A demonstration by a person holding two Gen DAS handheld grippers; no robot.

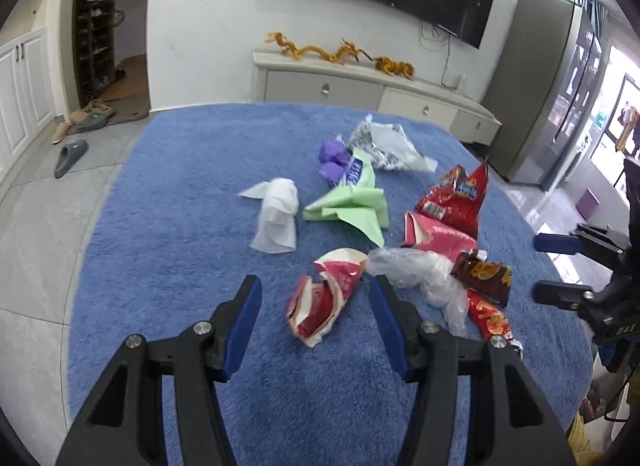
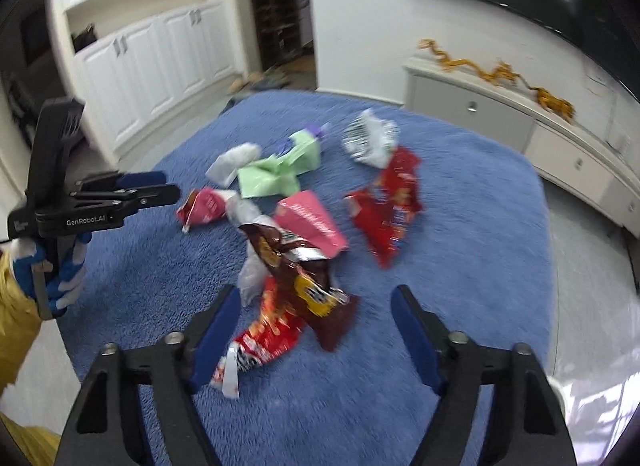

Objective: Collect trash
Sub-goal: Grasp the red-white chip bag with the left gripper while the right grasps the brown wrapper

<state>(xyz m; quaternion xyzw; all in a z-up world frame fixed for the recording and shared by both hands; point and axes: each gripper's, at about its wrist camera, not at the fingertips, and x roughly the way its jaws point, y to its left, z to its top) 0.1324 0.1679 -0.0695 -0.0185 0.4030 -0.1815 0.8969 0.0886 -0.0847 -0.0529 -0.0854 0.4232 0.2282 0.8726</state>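
Several pieces of trash lie on a blue carpet (image 1: 192, 201). My left gripper (image 1: 314, 290) is open, its fingers on either side of a crumpled red and white paper wrapper (image 1: 324, 298), just above it. Beyond lie a white tissue (image 1: 278, 217), a green paper (image 1: 352, 205), a clear plastic bag (image 1: 424, 274) and a red snack bag (image 1: 456, 195). My right gripper (image 2: 314, 298) is open over a dark brown and red snack wrapper (image 2: 296, 278). The left gripper shows in the right wrist view (image 2: 156, 185), the right gripper in the left wrist view (image 1: 556, 266).
A purple wrapper (image 1: 332, 153) and a silver-white bag (image 1: 380, 141) lie farther back. A pink packet (image 2: 312, 221) lies mid-pile. A white TV cabinet (image 1: 360, 85) stands behind the carpet. Slippers (image 1: 70, 155) lie on the tiled floor at left.
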